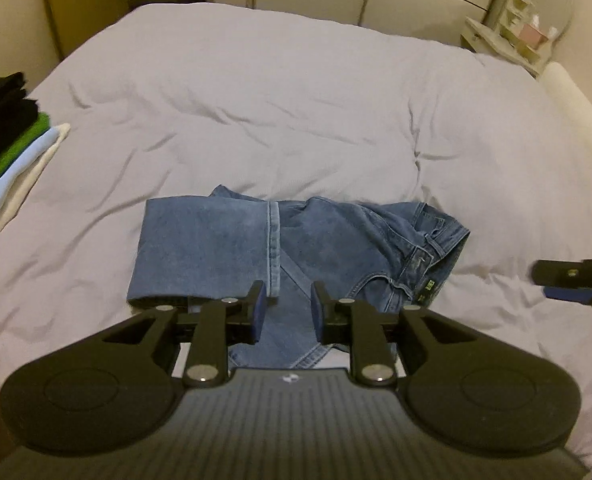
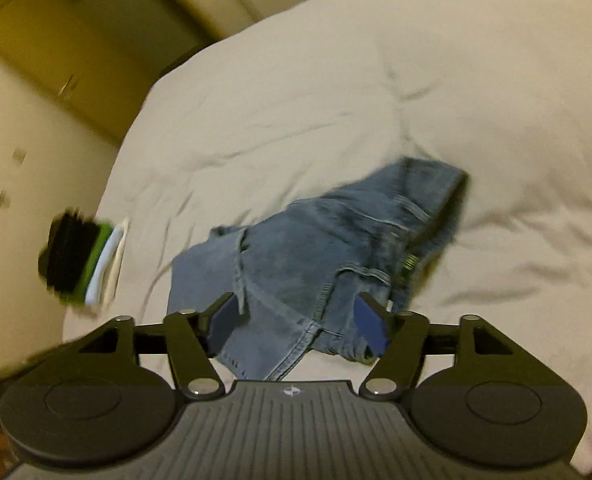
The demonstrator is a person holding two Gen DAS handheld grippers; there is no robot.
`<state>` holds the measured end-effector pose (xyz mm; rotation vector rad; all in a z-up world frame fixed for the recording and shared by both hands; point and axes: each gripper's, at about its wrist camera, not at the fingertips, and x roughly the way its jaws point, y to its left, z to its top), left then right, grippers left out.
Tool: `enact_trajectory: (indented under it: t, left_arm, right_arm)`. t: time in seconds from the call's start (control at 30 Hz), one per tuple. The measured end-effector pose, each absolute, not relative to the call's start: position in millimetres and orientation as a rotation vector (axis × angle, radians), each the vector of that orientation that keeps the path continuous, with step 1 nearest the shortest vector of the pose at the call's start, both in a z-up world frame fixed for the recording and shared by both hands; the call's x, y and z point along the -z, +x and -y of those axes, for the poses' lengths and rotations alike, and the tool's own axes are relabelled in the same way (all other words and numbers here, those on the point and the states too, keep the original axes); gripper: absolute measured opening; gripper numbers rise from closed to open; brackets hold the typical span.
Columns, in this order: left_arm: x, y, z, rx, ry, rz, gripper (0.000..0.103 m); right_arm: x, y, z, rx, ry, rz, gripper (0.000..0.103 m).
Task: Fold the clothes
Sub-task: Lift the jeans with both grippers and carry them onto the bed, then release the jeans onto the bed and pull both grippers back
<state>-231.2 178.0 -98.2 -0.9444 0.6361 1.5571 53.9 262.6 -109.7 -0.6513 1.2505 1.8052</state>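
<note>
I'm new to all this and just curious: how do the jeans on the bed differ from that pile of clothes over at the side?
The jeans are one blue denim garment; the pile holds several pieces in black, green, pale blue and white. The jeans are only partly folded, with the waistband end rumpled; the pile is stacked in neat flat layers. The jeans lie near the bed's front edge between the grippers; the pile sits at its left edge. Both rest on the bed.

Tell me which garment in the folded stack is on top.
The black one. It lies on top of the stack, above the green, light blue and white pieces.
</note>
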Motion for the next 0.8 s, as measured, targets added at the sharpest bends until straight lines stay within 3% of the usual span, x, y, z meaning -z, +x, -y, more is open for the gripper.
enact_trajectory:
  t: [0.23, 0.8]
  left_arm:
    - [83, -192, -154, -1.725, -0.916, -0.648, 0.027]
    - [69, -96, -73, -1.956, -0.982, -0.604, 0.032]
  right_arm:
    - [115, 44, -258, -1.941, -0.792, -1.166, 0.074]
    - [111, 101, -226, -2.124, -0.920, -1.044, 0.084]
